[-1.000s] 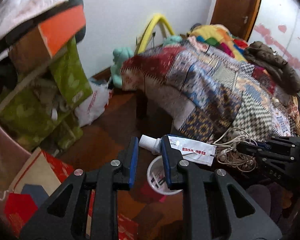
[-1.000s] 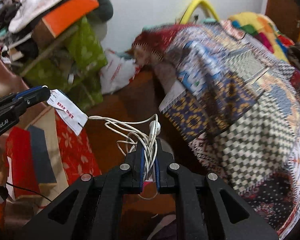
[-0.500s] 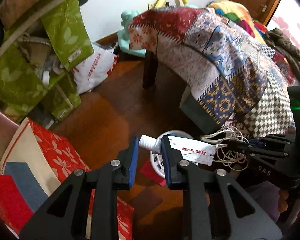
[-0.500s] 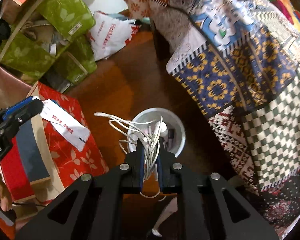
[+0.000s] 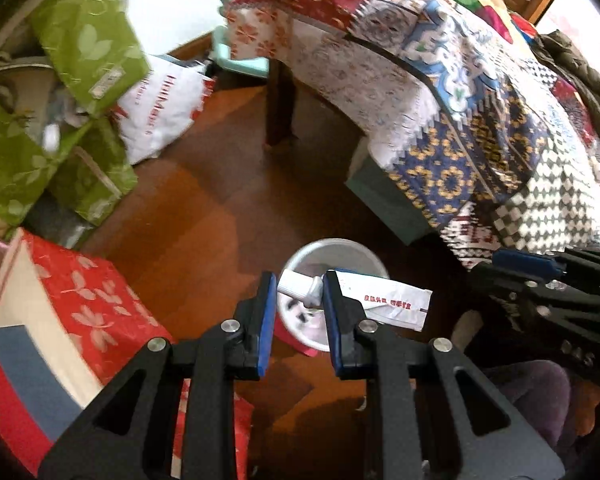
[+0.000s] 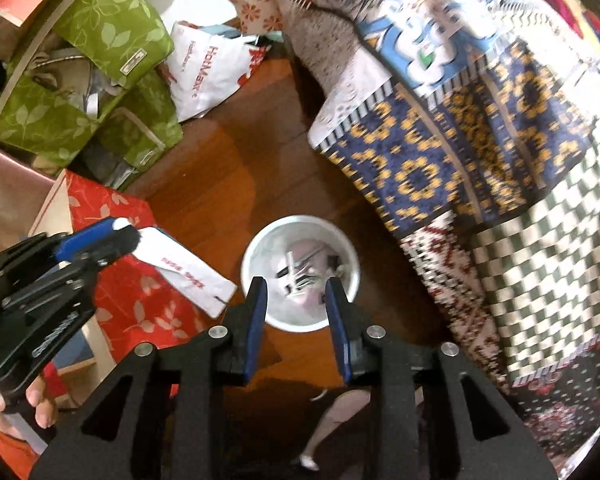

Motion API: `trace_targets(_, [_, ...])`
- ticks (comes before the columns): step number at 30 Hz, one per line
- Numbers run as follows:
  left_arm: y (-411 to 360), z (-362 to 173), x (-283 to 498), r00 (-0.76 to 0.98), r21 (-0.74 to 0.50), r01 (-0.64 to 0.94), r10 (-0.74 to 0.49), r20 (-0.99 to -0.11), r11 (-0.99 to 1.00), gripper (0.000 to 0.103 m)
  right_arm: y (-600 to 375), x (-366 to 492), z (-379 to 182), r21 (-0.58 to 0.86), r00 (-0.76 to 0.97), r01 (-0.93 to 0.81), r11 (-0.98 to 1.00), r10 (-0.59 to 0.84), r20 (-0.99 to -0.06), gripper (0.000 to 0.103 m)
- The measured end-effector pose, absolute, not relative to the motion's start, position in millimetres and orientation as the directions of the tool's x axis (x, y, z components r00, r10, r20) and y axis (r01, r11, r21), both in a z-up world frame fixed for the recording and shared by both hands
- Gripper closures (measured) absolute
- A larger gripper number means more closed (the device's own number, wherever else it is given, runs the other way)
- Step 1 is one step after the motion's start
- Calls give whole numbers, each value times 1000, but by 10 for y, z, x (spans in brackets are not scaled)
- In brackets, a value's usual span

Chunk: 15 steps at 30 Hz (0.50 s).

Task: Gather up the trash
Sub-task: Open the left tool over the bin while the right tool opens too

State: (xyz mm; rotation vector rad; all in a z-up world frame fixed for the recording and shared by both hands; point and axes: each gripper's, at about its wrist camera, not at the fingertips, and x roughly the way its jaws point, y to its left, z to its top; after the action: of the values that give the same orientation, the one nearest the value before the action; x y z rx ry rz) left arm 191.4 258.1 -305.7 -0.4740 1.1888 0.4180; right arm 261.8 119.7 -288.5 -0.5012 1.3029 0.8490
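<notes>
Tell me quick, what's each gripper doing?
Left gripper: shut on the white tube.
Right gripper: open and empty above the white bin; its jaws have just been opening.

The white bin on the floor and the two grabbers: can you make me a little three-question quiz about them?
1. True or false: the left gripper pinches a white tube near its cap.
2. What is between the pads of the right gripper? A) a white cord B) nothing C) a sock
3. Fill in: the white bin stands on the wooden ____ beside the patchwork quilt.

Key: 1 true. 2 B: its jaws have just been opening, and the bin shows through the gap between them. 3 floor.
</notes>
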Motion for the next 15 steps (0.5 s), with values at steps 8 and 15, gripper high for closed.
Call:
trace_targets(8, [2301,-3211,2165,263,-125,-487,9,-965,864,63,968,2636,-2658,77,110,-805,588,275,-955,75])
trace_targets(15, [2185,-2866,2068,314,-102,-466,56,-948,879,63,799,2560,-2487,68,141,-811,582,306,-942,75])
